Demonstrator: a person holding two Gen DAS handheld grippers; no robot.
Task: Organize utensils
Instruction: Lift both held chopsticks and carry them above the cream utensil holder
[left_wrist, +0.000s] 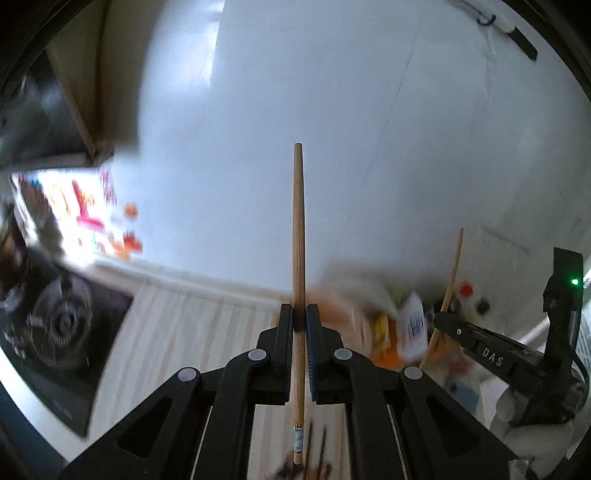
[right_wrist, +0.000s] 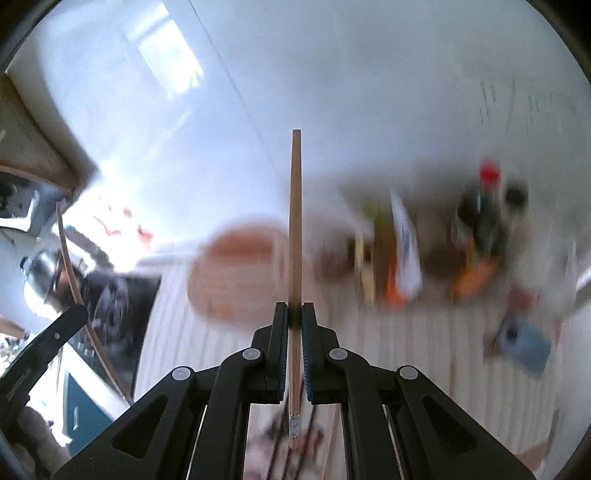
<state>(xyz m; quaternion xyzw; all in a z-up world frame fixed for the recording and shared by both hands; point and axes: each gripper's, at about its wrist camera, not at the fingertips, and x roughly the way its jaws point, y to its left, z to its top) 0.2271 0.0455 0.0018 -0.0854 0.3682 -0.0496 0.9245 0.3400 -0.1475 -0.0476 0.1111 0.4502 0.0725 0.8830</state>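
Observation:
My left gripper (left_wrist: 300, 314) is shut on a wooden chopstick (left_wrist: 298, 236) that stands upright between its pads, tip pointing up at the white wall. My right gripper (right_wrist: 294, 312) is shut on a second wooden chopstick (right_wrist: 295, 214), also upright. In the left wrist view the right gripper (left_wrist: 436, 321) shows at the far right with its chopstick (left_wrist: 448, 291) slanting up. In the right wrist view the left gripper (right_wrist: 79, 310) shows at the far left with its chopstick (right_wrist: 70, 258). Dark utensils (right_wrist: 295, 439) lie blurred below my right gripper.
A pale striped countertop (right_wrist: 388, 350) lies below. A blurred round brown holder (right_wrist: 236, 273) stands at the back, with packets (right_wrist: 404, 254) and dark bottles (right_wrist: 484, 218) to its right. A black stove (left_wrist: 55, 325) is at the left. A blue item (right_wrist: 522, 347) lies right.

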